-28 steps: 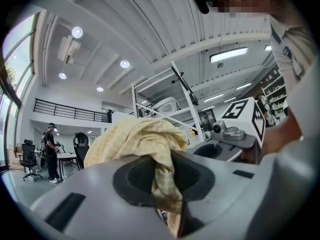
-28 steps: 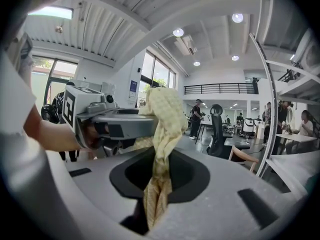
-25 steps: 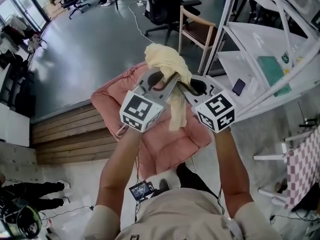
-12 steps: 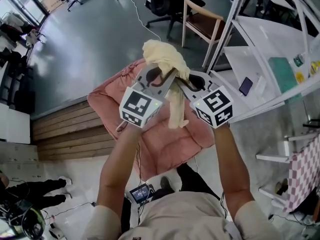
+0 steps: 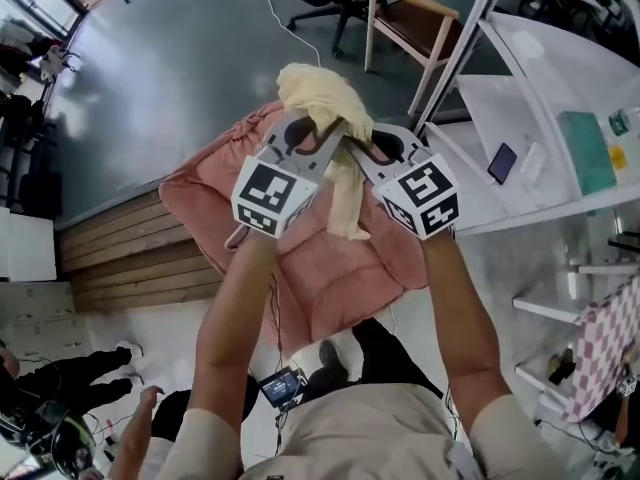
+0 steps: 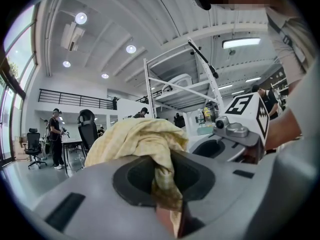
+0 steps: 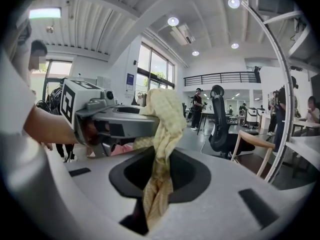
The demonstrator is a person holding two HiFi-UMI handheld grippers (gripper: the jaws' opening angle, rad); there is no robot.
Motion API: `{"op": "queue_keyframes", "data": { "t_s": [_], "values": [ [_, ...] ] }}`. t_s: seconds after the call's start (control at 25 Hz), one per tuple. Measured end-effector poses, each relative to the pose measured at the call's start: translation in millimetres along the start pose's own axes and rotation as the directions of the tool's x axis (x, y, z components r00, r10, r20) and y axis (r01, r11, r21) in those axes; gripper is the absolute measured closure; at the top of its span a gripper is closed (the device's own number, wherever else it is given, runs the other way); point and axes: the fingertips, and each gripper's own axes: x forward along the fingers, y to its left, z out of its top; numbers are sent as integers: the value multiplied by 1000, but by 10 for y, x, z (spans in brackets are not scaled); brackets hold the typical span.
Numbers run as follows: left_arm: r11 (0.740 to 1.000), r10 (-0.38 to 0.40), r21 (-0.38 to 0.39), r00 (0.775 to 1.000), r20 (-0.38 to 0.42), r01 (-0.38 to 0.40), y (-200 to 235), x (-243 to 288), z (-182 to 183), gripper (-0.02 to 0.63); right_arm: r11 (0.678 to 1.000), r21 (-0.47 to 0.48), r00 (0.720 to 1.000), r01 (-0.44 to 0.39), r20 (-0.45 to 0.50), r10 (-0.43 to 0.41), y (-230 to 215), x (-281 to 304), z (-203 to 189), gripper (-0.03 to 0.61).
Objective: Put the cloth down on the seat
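One yellow cloth (image 5: 322, 98) is bunching up just past the jaw tips of my two tools. My left hand-held gripper (image 5: 312, 136) and right hand-held gripper (image 5: 372, 150) are each pinching a fold of it, with a loose tail drooping between them. One pink cushioned seat (image 5: 335, 283) is lying beneath both. The cloth is hanging clear of it, I am judging, so lowering and letting go are both left to do.

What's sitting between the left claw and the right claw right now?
The yellow cloth, pinched by the left claw and the right claw, its tail hanging above the pink seat; the head view shows it.
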Motion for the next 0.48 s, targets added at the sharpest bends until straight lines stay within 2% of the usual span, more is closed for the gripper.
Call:
{"op": "queue_keyframes", "data": {
  "t_s": [0.48],
  "values": [
    [999, 6, -53, 997, -82, -10, 343, 453, -828, 545, 1000, 9, 998, -12, -57, 13, -390, 580, -629, 506]
  ]
}}
